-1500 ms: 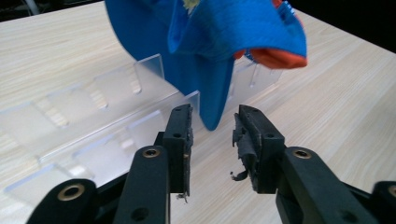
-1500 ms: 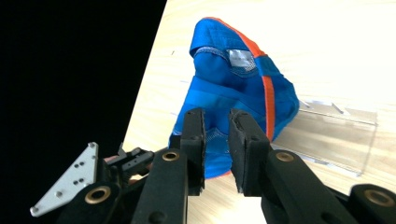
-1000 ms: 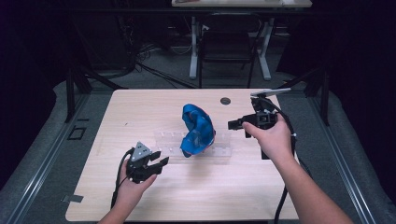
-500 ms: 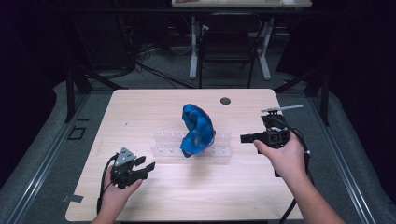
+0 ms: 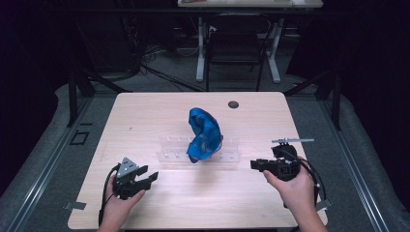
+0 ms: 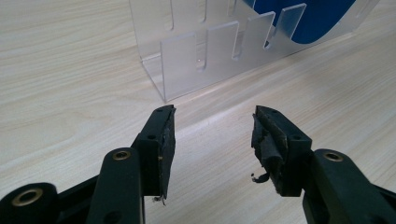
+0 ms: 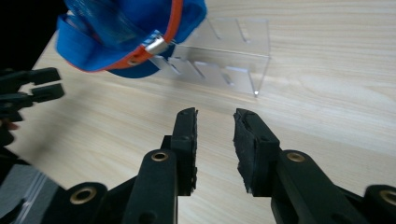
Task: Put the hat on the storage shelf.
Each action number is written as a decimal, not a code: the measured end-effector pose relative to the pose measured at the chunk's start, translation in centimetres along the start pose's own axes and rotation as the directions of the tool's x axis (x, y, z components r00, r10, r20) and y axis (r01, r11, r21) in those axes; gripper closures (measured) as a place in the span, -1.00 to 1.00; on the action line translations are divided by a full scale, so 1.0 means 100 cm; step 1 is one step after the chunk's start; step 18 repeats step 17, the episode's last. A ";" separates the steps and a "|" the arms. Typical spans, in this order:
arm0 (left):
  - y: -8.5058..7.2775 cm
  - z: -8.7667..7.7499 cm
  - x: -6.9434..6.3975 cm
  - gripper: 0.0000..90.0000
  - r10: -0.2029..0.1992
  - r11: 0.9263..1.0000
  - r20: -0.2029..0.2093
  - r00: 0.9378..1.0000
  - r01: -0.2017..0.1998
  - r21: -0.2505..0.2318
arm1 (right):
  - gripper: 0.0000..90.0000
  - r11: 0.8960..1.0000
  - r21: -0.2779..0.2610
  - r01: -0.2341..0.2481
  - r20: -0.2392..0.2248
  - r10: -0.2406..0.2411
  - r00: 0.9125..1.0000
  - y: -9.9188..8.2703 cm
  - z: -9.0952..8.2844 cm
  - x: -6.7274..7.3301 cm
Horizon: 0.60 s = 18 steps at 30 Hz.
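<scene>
A blue fabric item with orange trim (image 5: 204, 137) rests in a clear slotted acrylic rack (image 5: 232, 155) at the middle of the wooden table. My left gripper (image 5: 145, 178) lies low near the front left, pointing right toward the rack (image 6: 205, 56); its jaws have just been opening and hold nothing. My right gripper (image 5: 256, 165) sits front right of the rack, pointing left; its jaws have also just been opening, with nothing between them. The left gripper view (image 6: 212, 114) faces the rack's end and a bit of the blue item (image 6: 313, 18). In the right gripper view (image 7: 215, 114), the blue item (image 7: 121, 32) hangs over the rack (image 7: 233, 51).
A dark round grommet (image 5: 233, 104) sits in the tabletop behind the rack. Bare wood (image 5: 203, 198) lies between the two grippers. Beyond the table's far edge stand the white legs of another table (image 5: 200, 53) and a dark chair. The other gripper (image 7: 32, 88) shows at the left of the right gripper view.
Both hands have drawn back from the rack toward the table's near edge. The right gripper dropped from beside the rack's far right end to front right. Both pairs of jaws stand wider.
</scene>
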<state>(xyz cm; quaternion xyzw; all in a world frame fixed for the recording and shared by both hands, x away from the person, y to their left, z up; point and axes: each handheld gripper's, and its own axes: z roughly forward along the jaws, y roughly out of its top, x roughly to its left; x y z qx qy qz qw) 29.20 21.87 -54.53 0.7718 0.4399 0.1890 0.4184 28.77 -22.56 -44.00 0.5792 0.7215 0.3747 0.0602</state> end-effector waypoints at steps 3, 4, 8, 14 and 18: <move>-0.001 0.001 0.000 0.10 0.004 1.000 -0.003 1.000 -0.004 0.002 | 0.51 1.000 -0.020 -0.014 0.004 0.015 1.000 -0.014 0.005 -0.006; -0.002 0.001 0.001 0.10 0.008 1.000 -0.001 1.000 -0.008 0.014 | 0.51 0.999 -0.029 -0.014 0.008 0.015 1.000 -0.018 0.007 -0.008; -0.004 0.003 0.000 0.07 0.007 1.000 0.001 1.000 -0.007 0.009 | 0.47 0.999 -0.050 -0.017 0.029 0.018 0.999 -0.036 0.016 -0.017; -0.004 0.005 -0.008 0.07 0.034 0.999 0.021 0.999 -0.034 0.007 | 0.38 0.995 -0.095 0.024 0.077 -0.017 0.997 -0.062 0.032 -0.030; -0.002 0.008 -0.013 0.07 0.043 0.999 0.028 0.999 -0.044 0.013 | 0.31 0.991 -0.121 0.065 0.104 -0.053 0.993 -0.070 0.037 -0.033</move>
